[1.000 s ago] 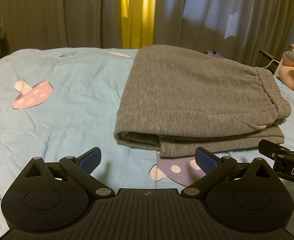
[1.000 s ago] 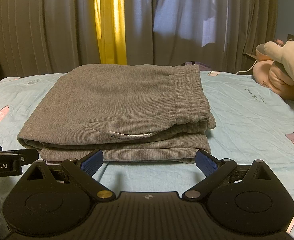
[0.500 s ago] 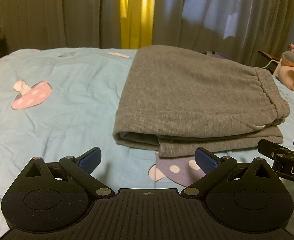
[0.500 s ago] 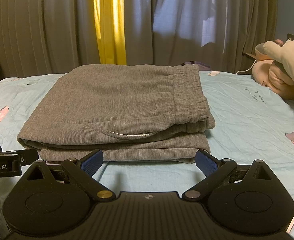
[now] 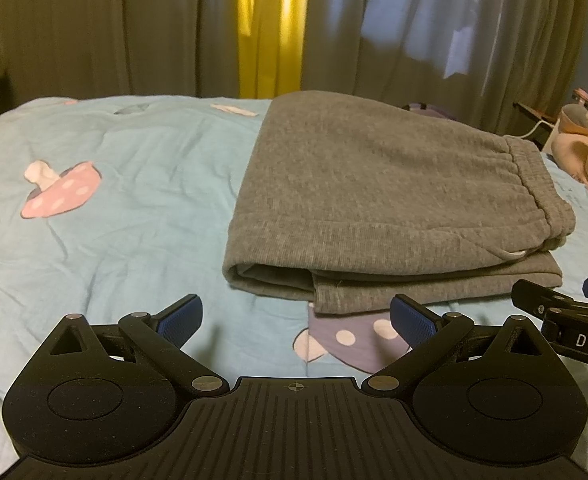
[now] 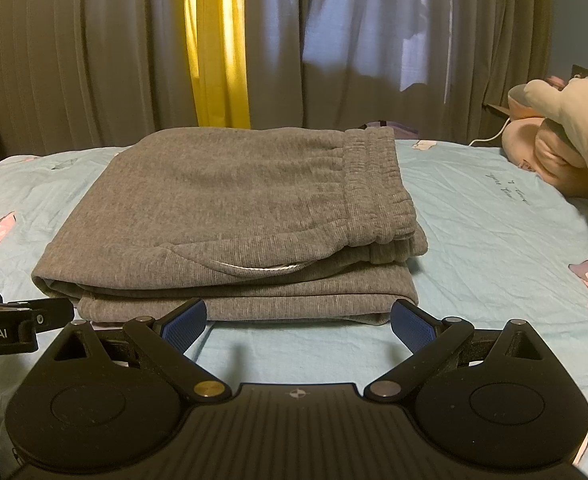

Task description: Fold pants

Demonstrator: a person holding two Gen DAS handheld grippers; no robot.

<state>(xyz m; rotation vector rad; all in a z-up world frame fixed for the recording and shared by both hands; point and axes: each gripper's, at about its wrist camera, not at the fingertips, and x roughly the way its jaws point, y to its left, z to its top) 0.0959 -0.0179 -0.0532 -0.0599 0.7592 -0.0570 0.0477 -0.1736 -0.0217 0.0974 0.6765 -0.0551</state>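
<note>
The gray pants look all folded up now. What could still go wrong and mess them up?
1. Both grippers, the left gripper and the right gripper, sit open and close to the near edge of the gray pants. A forward bump might push the stack crooked.
2. The layers at the left corner gape a bit, so a finger could catch there and flip the fold open.
3. The white drawstring peeks out and could snag.

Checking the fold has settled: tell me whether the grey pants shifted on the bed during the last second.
No. In the right wrist view the grey pants sit where they did against the yellow curtain and the bedsheet.
</note>
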